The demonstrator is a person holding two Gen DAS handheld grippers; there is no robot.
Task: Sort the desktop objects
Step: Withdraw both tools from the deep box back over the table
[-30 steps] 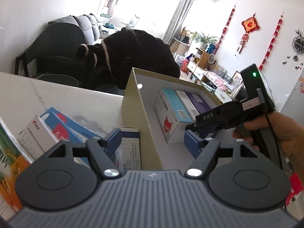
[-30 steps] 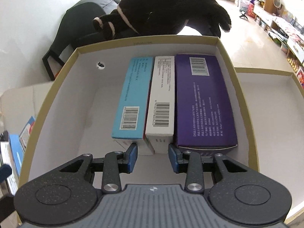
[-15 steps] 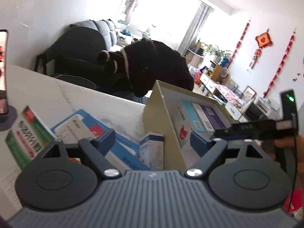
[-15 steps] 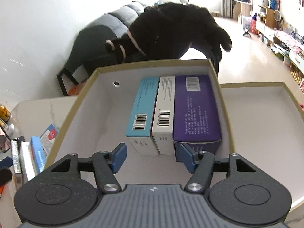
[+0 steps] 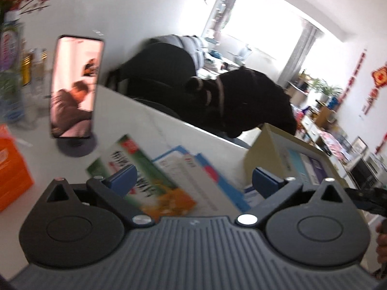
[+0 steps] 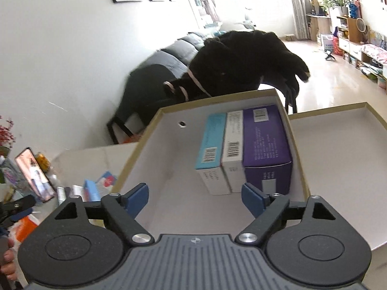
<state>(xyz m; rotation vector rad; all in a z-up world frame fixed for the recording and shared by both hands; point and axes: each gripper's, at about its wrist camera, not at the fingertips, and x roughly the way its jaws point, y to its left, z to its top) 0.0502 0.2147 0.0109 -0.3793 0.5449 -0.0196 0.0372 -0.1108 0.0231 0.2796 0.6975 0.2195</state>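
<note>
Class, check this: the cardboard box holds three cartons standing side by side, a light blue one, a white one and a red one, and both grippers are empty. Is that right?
Not quite. The third carton is purple, not red, as the right wrist view shows. The rest holds: it stands beside the white carton and light blue carton in the cardboard box, and the left gripper and right gripper are empty.

Phone (image 5: 73, 89) upright on stand; black coat (image 6: 241, 62) over sofa (image 6: 169, 55).

**Barcodes clear, lettering blurred**

Barcodes stand on the light-blue carton (image 6: 210, 145), the white carton (image 6: 232, 142) and the purple carton (image 6: 264, 137) in the near tan cardboard box (image 6: 298, 166). Their small print is illegible. Large dark characters on the green-and-orange carton (image 5: 142, 181) are too blurred to read.
</note>
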